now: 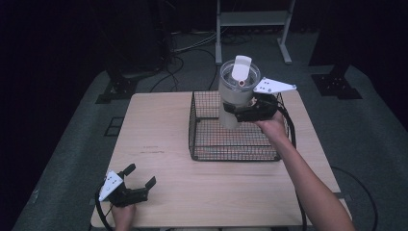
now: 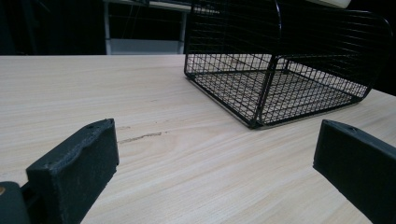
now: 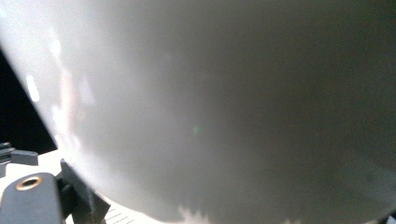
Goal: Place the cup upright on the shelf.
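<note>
Tumbler first: a tall off-white insulated tumbler [image 1: 231,103] with a clear lid and a white flip tab is held upright over the black wire-mesh basket [image 1: 202,144], its lower end at about the height of the basket's rim. The right gripper [image 1: 240,109] has its jaws clenched around the tumbler's body about halfway up; in the right gripper view the pale wall of the tumbler [image 3: 224,107] presses close against the camera. Whether the base is already inside the basket or just above the rim I cannot tell from the high view.

Judging by this, the work is midway: the tumbler is grasped and carried, and it is not resting on anything. What is left is either to lower it onto the basket's mesh floor or to bring it out onto the light wooden surface [image 1: 159,144]; the pictures do not settle which.

The basket [image 2: 280,84] itself looks bare in the left gripper view, only mesh floor and walls. The tumbler's contents are hidden.

The left gripper [image 1: 140,179] rests at the near left corner of the surface, jaws released wide apart and holding nothing.
</note>
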Motion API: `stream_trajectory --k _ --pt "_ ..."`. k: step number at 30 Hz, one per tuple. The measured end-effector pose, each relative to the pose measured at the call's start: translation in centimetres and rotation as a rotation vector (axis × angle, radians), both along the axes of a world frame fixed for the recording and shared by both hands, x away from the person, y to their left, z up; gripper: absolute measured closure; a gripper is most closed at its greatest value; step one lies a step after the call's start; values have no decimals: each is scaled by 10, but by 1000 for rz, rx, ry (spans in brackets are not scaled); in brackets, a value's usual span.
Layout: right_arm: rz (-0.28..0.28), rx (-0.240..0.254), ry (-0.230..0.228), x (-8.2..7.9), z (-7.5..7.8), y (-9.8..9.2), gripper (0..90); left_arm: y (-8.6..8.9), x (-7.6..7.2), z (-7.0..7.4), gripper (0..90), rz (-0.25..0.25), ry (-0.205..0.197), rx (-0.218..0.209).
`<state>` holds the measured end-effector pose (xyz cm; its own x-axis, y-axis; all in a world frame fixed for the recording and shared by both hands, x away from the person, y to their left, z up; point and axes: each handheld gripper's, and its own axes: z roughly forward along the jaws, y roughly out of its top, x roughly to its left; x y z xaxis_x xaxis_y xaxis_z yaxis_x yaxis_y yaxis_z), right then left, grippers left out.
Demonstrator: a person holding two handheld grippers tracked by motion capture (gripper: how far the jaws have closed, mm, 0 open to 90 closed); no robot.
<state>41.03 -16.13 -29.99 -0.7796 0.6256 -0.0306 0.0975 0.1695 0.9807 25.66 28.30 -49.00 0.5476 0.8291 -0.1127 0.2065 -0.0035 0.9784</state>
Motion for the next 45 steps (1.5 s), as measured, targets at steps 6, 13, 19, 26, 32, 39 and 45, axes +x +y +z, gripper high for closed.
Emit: stream_trajectory --k 6,13,19,26,32,39,45 --pt "-1 -13 0 9 2 3 93 0 0 0 0 0 -1 -1" --pt "2 -19 8 22 0 9 93 0 0 0 0 -1 -1 -5" --pt "3 -15 30 35 -7 12 93 1 0 0 0 0 -2 -10" --pt "10 -44 39 47 -18 18 93 1 0 0 0 -2 -4 -9" --pt "27 -42 67 56 -30 21 93 1 0 0 0 -4 -4 -10" --pt "42 -48 97 64 -46 22 93 1 -1 0 0 -9 -5 -6" --pt "58 -52 117 71 -61 23 93 1 0 0 0 -8 -5 -9"
